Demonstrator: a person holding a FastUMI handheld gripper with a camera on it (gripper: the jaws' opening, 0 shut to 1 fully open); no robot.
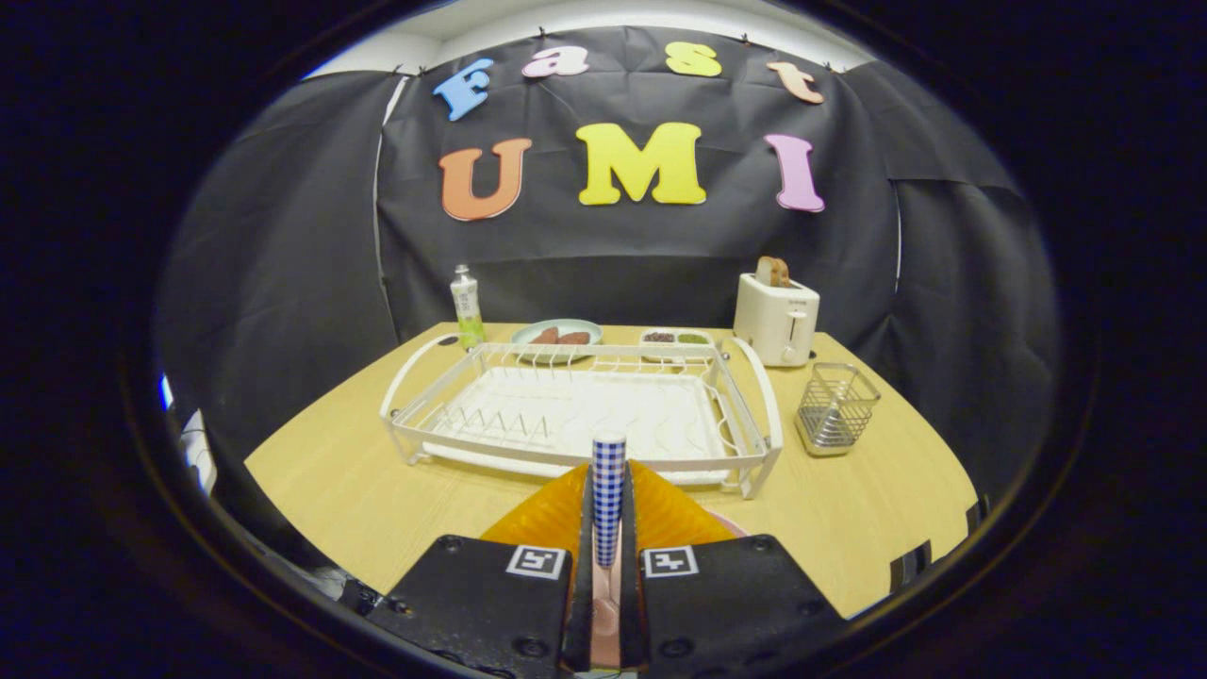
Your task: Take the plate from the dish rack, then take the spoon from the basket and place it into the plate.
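While the gripper (608, 528) is clenched on the upright spoon (608, 495) by its blue-checked handle, a pink plate (731, 524) lies just beneath the fingers, before the white wire dish rack (580, 415); the metal mesh basket (835, 407) stands beside the rack; bottle (466, 306) label unreadable

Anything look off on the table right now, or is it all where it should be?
Nothing stands out. The gripper is shut on the spoon's checked handle, held upright over the plate. The dish rack sits flat and empty, the wire basket and toaster stand upright.
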